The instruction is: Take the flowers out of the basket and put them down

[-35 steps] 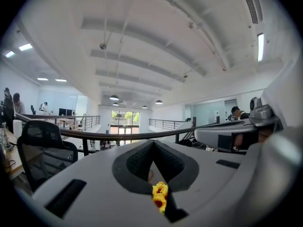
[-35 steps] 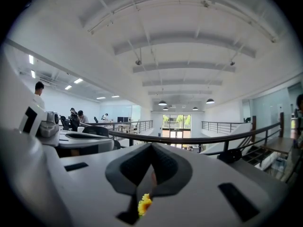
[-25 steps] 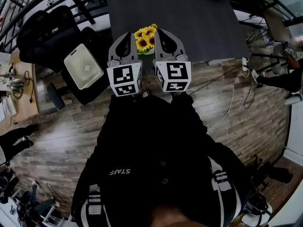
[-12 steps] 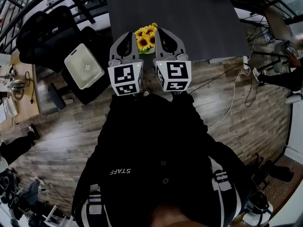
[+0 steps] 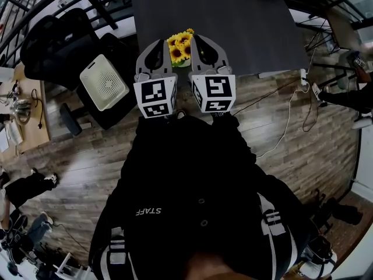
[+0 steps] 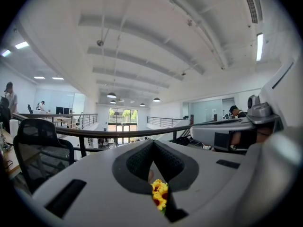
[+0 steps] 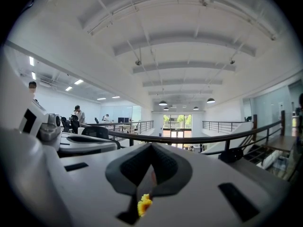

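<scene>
A bunch of yellow sunflowers (image 5: 179, 45) stands at the front edge of the dark grey table (image 5: 233, 16). A pale green rim below them is all I see of the basket (image 5: 182, 63). My left gripper (image 5: 155, 44) and right gripper (image 5: 201, 41) hang side by side, one on each side of the flowers, pointing level across the table. In the left gripper view the pads meet at the tip of the left gripper (image 6: 152, 143), and the sunflowers (image 6: 159, 194) show low through the gap behind. The right gripper (image 7: 151, 145) is likewise shut and empty, with the flowers (image 7: 144, 204) below.
A white perforated box (image 5: 103, 81) rests on a black office chair left of the table. A white cable and power strip (image 5: 303, 80) lie on the wooden floor at the right. A black railing (image 6: 94, 131) and another chair (image 6: 40, 145) stand beyond the table.
Both grippers and the flowers stay where they were. A person's legs at the left edge of the floor have moved down the picture.
</scene>
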### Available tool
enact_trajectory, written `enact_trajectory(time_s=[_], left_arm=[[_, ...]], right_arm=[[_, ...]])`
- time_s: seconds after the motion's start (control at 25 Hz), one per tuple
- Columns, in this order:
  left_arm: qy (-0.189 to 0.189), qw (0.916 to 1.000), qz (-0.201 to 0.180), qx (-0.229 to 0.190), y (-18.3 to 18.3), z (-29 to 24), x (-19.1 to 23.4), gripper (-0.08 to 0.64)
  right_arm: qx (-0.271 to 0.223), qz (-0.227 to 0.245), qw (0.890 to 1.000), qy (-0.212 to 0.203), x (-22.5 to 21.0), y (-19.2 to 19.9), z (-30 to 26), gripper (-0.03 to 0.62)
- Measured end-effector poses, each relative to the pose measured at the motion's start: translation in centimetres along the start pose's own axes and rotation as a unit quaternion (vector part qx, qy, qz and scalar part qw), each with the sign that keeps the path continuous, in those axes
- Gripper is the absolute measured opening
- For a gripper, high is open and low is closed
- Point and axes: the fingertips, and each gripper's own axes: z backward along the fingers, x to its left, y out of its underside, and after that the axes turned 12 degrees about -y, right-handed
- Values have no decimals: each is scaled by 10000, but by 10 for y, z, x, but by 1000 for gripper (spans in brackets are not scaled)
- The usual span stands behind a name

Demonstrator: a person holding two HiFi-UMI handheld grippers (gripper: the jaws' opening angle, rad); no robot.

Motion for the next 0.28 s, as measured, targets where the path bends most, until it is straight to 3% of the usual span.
enact_trajectory(time_s=[0.28], left_arm=[[12, 10000, 3, 3, 1, -3, -8, 0]], right_arm=[[28, -2, 10000, -14, -9, 3, 4, 14]])
